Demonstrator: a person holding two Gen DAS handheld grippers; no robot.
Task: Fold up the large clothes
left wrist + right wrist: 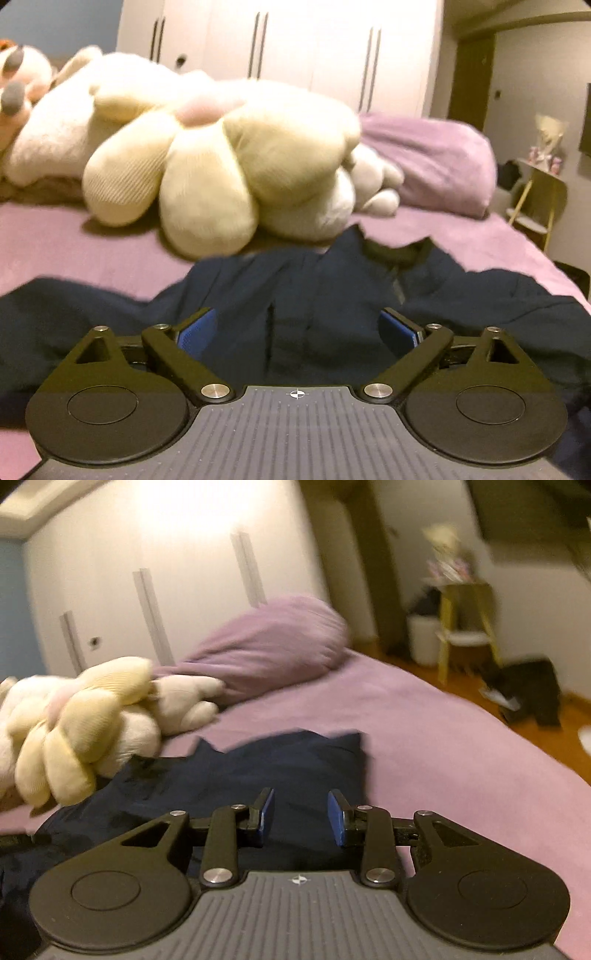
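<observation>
A dark navy garment lies spread on the purple bed sheet, its collar at the far side. My left gripper is wide open and empty, low over the garment's middle. In the right wrist view the same garment lies on the sheet, its far right corner ahead of the fingers. My right gripper is partly open and empty, just above the garment near its right edge.
Cream plush toys lie on the bed behind the garment, touching its far left edge. A purple pillow sits at the far right. White wardrobes stand behind. A yellow stool and a dark bag are on the floor.
</observation>
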